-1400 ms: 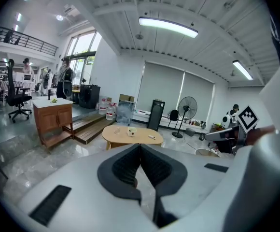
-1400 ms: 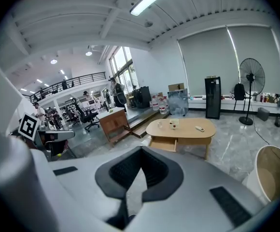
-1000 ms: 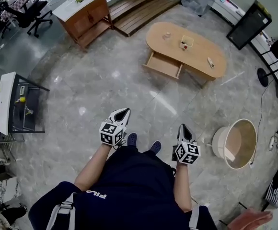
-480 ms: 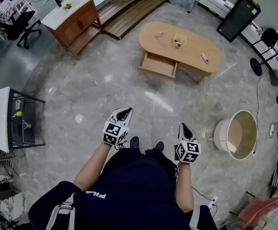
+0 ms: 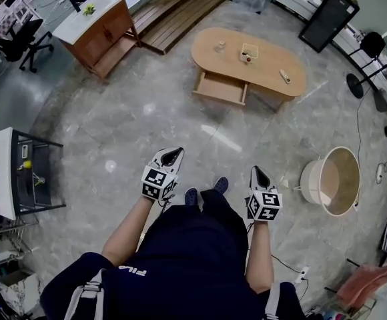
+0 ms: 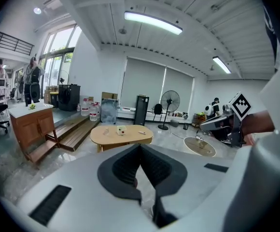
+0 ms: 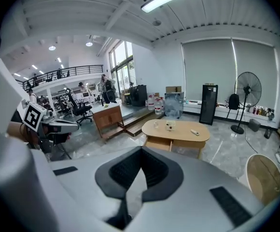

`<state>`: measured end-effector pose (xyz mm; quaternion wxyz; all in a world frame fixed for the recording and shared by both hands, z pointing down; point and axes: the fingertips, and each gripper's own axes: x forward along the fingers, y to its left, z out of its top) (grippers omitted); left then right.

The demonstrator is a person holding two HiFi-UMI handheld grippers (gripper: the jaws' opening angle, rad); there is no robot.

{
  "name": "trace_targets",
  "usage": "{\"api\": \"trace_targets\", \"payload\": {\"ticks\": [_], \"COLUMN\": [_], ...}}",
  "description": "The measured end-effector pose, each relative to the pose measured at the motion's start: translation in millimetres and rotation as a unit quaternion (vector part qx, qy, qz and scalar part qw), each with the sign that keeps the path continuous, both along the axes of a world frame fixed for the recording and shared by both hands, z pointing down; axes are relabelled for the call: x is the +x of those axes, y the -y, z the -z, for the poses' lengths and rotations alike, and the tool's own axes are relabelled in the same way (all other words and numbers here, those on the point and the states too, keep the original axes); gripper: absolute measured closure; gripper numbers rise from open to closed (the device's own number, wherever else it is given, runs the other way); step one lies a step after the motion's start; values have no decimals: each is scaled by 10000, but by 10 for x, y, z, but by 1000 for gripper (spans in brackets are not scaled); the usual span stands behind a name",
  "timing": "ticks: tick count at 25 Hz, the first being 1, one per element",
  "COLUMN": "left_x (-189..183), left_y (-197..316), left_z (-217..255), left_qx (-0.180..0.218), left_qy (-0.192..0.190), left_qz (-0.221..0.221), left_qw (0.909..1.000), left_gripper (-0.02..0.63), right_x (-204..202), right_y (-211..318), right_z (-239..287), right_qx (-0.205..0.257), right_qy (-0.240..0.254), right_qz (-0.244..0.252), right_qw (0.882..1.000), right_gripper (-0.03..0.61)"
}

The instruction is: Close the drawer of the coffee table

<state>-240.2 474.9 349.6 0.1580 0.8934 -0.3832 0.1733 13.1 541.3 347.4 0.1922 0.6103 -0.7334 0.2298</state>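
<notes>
An oval wooden coffee table [image 5: 267, 60] stands far ahead on the marble floor, its drawer [image 5: 221, 88] pulled out towards me. The table [image 6: 121, 135] sits in the distance in the left gripper view, and the table [image 7: 177, 129] shows with the open drawer [image 7: 158, 144] in the right gripper view. My left gripper [image 5: 171, 154] is shut and empty, held in front of my body. Level with it on the other side, my right gripper [image 5: 257, 174] is shut and empty too. Both are well short of the table.
A round tub [image 5: 331, 181] lies on the floor at right. A wooden cabinet [image 5: 97, 27] and low wooden steps [image 5: 173, 12] stand at the back left, a wire cart [image 5: 20, 173] at left. A black speaker [image 5: 328, 17] and a fan [image 5: 367, 52] are behind the table. Small items [image 5: 248, 53] rest on the tabletop.
I have stepped forward, and both grippers came along with me. The table and the tub have shifted slightly in the head view. The jaws stay shut.
</notes>
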Motion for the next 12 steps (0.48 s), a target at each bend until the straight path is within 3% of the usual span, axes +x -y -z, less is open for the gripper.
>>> {"api": "trace_targets", "payload": {"ticks": [12], "left_x": [152], "left_y": [340], "left_z": [-19], "left_qx": [49], "left_qy": [40], "left_qz": [68], "left_qw": [10000], "left_gripper": [588], "right_x": [73], "right_y": [381], "right_z": [-81], "right_qx": [-9], "right_qy": [152], "right_qz": [70], "right_qw": [9999], "right_gripper": [552]}}
